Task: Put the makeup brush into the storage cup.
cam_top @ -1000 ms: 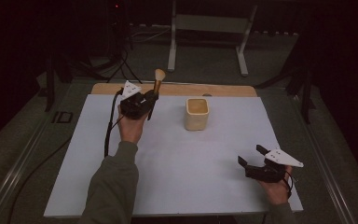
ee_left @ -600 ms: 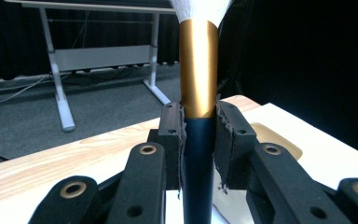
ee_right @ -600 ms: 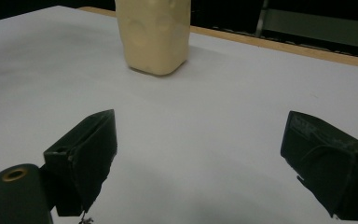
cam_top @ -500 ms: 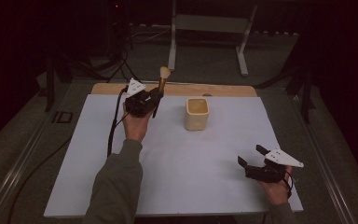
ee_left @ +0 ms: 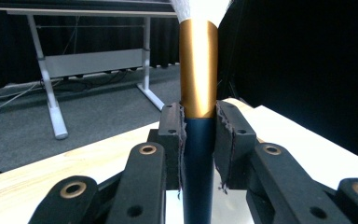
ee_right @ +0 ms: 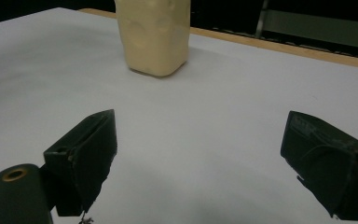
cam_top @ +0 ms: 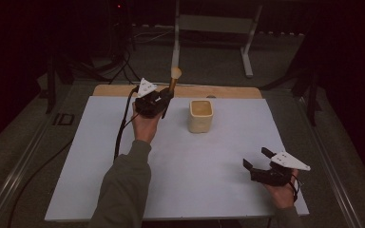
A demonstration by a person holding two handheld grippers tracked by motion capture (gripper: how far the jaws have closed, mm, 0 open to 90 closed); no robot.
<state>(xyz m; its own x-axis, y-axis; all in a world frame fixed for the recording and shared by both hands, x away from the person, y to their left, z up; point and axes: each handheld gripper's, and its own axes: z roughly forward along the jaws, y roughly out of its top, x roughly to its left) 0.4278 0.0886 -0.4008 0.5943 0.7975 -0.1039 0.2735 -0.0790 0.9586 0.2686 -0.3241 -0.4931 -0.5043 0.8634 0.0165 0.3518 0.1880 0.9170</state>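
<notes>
Holding the brush [cam_top: 173,81] upright, your left gripper [cam_top: 164,97] pinches its handle just left of the cream cup [cam_top: 200,115] on the desk [cam_top: 190,166]; your right gripper [cam_top: 255,160], spread, rests farther away.

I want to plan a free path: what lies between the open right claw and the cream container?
Nothing: in the right gripper view, only bare white table surface separates the right claw from the cream container.

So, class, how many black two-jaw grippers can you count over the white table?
2. The left black two-jaw gripper is at the far side, clamping a gold-and-navy brush; the right black two-jaw gripper is near the front right corner, open.
</notes>
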